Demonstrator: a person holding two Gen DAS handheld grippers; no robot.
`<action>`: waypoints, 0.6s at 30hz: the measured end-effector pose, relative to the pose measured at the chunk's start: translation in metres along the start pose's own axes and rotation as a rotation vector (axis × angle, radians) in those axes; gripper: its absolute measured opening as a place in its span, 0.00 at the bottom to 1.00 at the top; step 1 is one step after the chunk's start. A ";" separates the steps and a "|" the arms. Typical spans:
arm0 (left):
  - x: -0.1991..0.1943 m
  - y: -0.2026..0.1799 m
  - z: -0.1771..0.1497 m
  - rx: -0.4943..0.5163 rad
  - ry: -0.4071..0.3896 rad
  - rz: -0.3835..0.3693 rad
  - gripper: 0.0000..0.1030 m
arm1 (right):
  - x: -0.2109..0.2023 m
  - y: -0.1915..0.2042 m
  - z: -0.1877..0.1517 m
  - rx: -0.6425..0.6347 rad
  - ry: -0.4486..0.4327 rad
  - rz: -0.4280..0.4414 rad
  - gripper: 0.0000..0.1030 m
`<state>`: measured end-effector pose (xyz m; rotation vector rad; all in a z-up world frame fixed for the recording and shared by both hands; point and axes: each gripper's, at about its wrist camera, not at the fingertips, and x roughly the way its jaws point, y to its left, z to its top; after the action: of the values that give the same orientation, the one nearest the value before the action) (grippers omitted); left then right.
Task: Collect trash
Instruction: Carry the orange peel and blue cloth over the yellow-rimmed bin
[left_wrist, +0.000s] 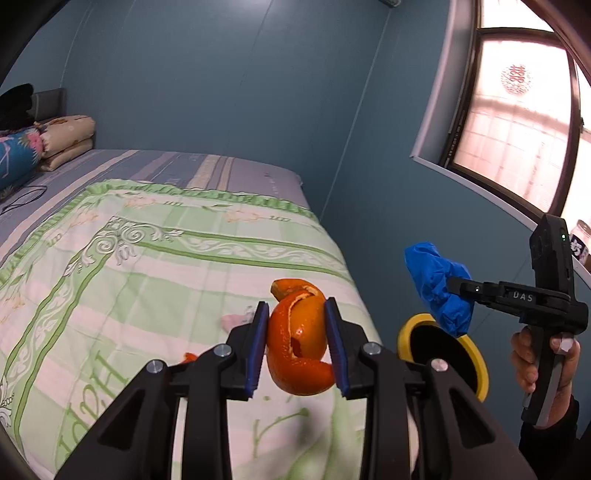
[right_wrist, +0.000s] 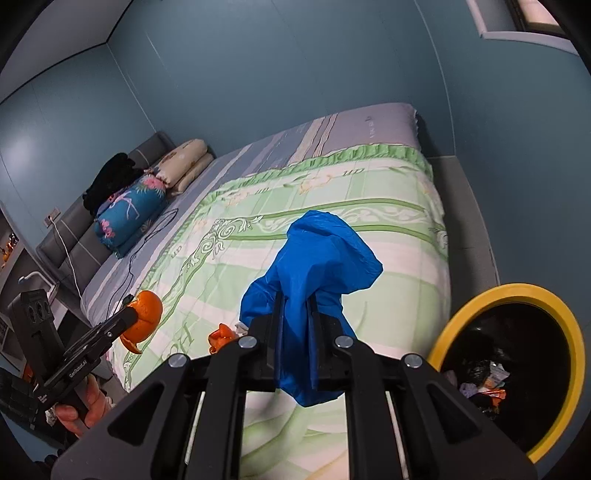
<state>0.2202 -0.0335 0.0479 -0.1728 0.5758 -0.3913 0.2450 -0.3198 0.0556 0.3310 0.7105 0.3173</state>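
Gripping a curled orange peel (left_wrist: 299, 339) at the lower centre of the left wrist view, the left gripper (left_wrist: 300, 345) is clamped on it above a green patterned bedspread (left_wrist: 147, 266). At centre of the right wrist view, the right gripper (right_wrist: 295, 345) pinches crumpled blue plastic (right_wrist: 317, 258). A yellow-rimmed bin (right_wrist: 517, 291) holding litter sits at lower right, beside the bed. More peel (right_wrist: 221, 338) lies on the bedspread.

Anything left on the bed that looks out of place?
Yes. A small orange peel scrap still lies on the green quilt near the bed's near edge, with a pale crumpled bit beside it. The other trash is off the bed: peel and blue bag are in the grippers.
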 end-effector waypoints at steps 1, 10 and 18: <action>0.000 -0.007 0.001 0.007 0.000 -0.011 0.28 | -0.004 -0.003 0.000 0.002 -0.004 0.000 0.09; 0.010 -0.058 0.005 0.086 0.003 -0.083 0.28 | -0.039 -0.039 -0.008 0.041 -0.062 -0.031 0.09; 0.030 -0.105 0.003 0.160 0.015 -0.151 0.28 | -0.072 -0.066 -0.013 0.070 -0.138 -0.074 0.09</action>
<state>0.2122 -0.1418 0.0632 -0.0603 0.5456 -0.5839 0.1954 -0.4056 0.0616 0.3887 0.5977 0.1976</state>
